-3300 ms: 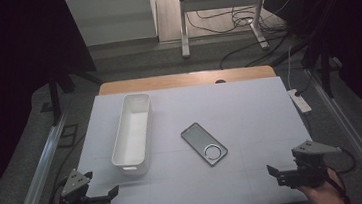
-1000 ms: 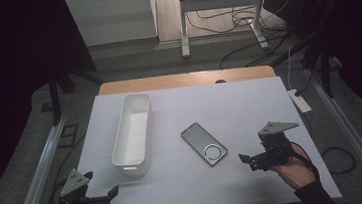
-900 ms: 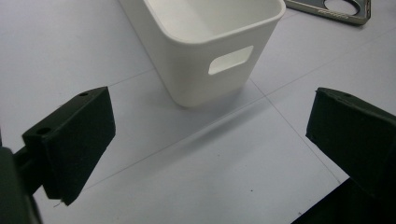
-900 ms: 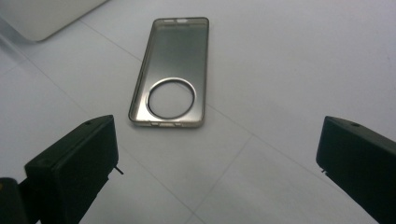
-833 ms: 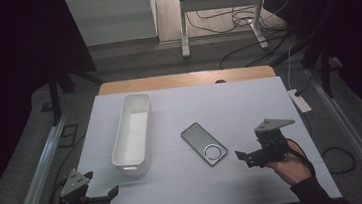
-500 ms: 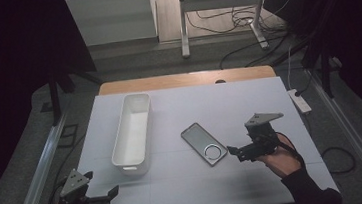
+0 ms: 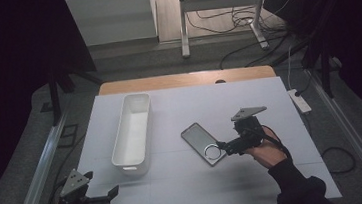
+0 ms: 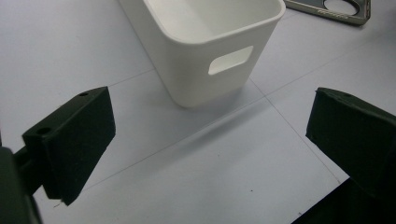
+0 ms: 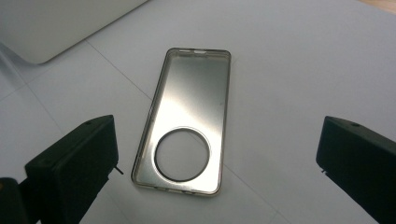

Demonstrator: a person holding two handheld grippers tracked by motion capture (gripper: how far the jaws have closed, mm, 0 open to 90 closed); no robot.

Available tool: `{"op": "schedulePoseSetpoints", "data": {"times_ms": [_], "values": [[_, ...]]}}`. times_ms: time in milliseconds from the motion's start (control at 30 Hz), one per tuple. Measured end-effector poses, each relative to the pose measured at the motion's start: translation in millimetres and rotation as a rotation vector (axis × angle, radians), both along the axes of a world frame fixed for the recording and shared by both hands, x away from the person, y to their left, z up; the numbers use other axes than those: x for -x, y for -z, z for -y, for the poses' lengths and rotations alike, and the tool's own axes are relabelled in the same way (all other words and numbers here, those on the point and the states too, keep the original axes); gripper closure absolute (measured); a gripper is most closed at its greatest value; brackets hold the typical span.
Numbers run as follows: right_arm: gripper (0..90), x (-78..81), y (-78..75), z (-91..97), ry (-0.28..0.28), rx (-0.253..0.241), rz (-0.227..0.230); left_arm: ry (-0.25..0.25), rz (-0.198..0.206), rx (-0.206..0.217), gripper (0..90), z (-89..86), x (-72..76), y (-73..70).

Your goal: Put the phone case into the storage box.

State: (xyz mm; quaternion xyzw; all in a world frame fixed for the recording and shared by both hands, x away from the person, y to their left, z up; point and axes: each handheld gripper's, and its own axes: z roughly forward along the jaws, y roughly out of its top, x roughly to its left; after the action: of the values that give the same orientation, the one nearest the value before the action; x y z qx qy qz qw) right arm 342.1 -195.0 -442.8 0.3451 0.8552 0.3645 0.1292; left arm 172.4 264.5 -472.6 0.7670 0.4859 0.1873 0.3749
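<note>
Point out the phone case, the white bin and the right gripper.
phone case (image 9: 194, 98): right gripper view, its flat metallic back.
white bin (image 7: 132, 129): high view, its inner floor.
right gripper (image 7: 222, 147): high view, midway between its open jaws.

Right gripper (image 7: 222, 147) reaches mid-table, jaws spread wide; left gripper (image 7: 108, 194) rests at the near-left edge, jaws spread.

One phone case (image 7: 203, 143), one white bin (image 7: 132, 128), two tongs: left (image 7: 103, 199), right (image 7: 225, 147).

glossy brushed-metal phone case (image 9: 189, 126), smooth matt white plastic bin (image 8: 205, 42), matt white table (image 7: 256, 175)
</note>
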Motion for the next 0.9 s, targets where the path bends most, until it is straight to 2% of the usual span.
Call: {"op": "schedulePoseSetpoints", "data": {"times_ms": [467, 900], "values": [[0.0, -20.8, 4.4, -22.9, -0.033, 0.022, 0.005, 0.003, -0.001, 0.000, 2.2, 0.6, -0.3, 0.1], [0.0, -39.1, 9.1, -45.0, -0.046, 0.025, -0.012, 0.005, 0.000, -0.002, 2.2, 0.4, -0.3, 0.1]]}}
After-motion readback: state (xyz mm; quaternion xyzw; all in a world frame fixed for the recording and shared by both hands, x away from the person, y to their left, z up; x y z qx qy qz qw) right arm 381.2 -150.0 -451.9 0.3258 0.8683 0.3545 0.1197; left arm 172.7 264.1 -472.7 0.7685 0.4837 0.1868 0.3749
